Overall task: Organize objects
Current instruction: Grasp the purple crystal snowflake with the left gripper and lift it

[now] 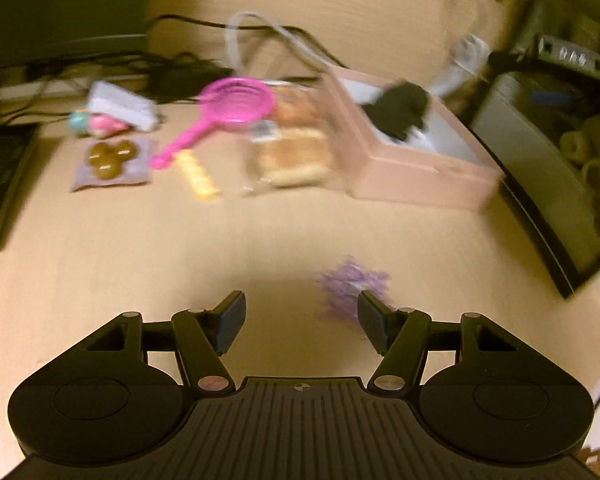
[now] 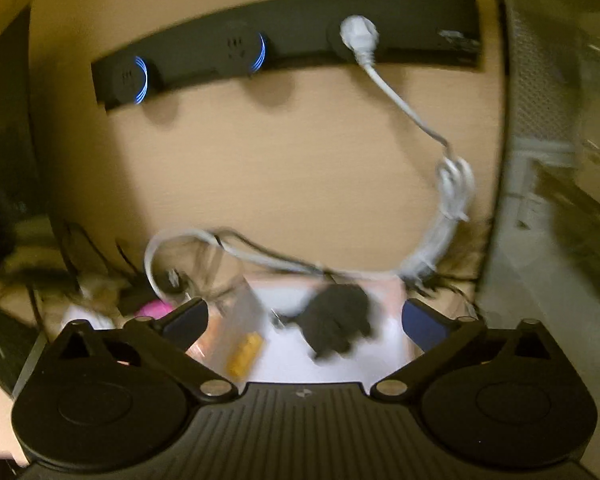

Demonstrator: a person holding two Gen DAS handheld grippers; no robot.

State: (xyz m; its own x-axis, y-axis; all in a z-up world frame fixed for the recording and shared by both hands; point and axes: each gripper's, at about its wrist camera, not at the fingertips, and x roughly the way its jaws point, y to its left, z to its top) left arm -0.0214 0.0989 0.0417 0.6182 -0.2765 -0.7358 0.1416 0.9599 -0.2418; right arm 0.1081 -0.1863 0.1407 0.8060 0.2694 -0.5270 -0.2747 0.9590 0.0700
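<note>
Evidently the sorting was midway: a pink box [image 1: 420, 168] stood at the far right of the wooden table [image 1: 140, 248], and a dark, crumpled thing [image 1: 400, 110] already lay inside it on the pale floor of the box. In the right wrist view the right gripper [image 2: 304, 322] hung just above that box with its jaws spread wide and nothing between them, the dark thing [image 2: 338, 330] lying loose below, so I judged that item delivered. The left gripper [image 1: 302, 318] was low over the near part of the table, its jaws apart and empty, and a small purple tuft [image 1: 354, 286] lay on the wood just beyond its right finger, not between the pads. Whether the finger touched it the blur hid. Further off, to the left of the box, waited a clear bag of bread [image 1: 294, 146], a pink strainer [image 1: 228, 112], a yellow comb [image 1: 198, 174], a packet of brown balls [image 1: 112, 162] and a white block [image 1: 122, 106] resting on pastel toys. The step in hand looked like the pick of the purple tuft; the next move called for shifting the left gripper rightward to centre the tuft, lowering, then closing gently, since so slight a thing could slip out.
</note>
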